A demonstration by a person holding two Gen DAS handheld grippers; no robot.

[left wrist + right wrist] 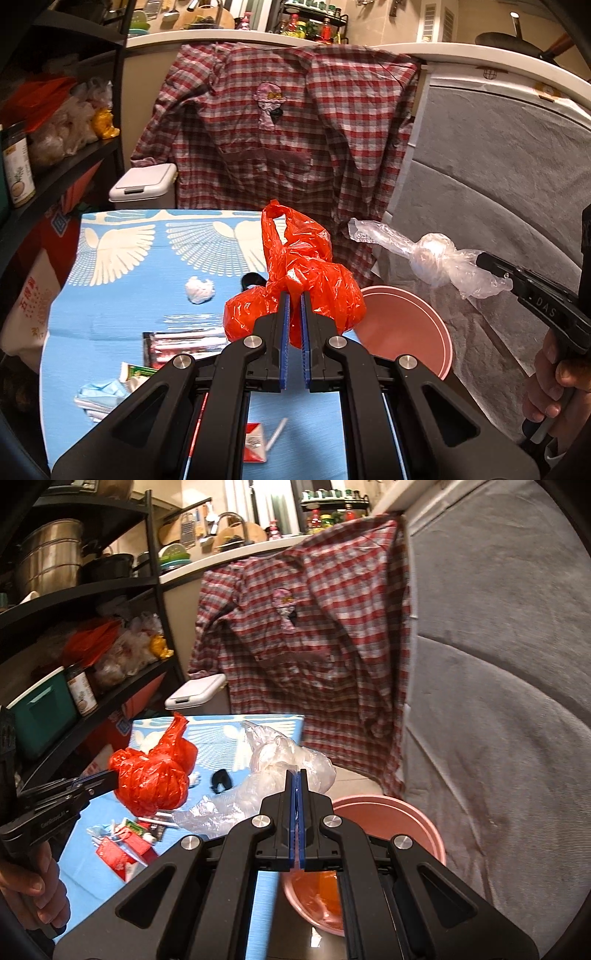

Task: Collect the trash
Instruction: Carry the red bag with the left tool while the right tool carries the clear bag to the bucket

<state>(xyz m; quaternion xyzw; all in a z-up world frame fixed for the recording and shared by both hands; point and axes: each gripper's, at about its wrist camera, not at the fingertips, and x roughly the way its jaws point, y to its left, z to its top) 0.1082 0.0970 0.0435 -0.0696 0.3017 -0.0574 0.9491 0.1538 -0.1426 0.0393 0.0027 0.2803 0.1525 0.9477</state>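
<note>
Left wrist: left claw (pixel 294 299) grips red bag (pixel 295 280), right claw (pixel 297 775) grips clear bag (pixel 280 768).

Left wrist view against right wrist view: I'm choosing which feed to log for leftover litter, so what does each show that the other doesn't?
Only the left wrist view shows a white crumpled wad on the blue mat and a blue face mask near its edge. Only the right wrist view looks into the pink basin, where orange plastic already lies. Both show the left gripper shut on the red bag, the right gripper shut on the clear bag, and the plaid shirt.
</note>
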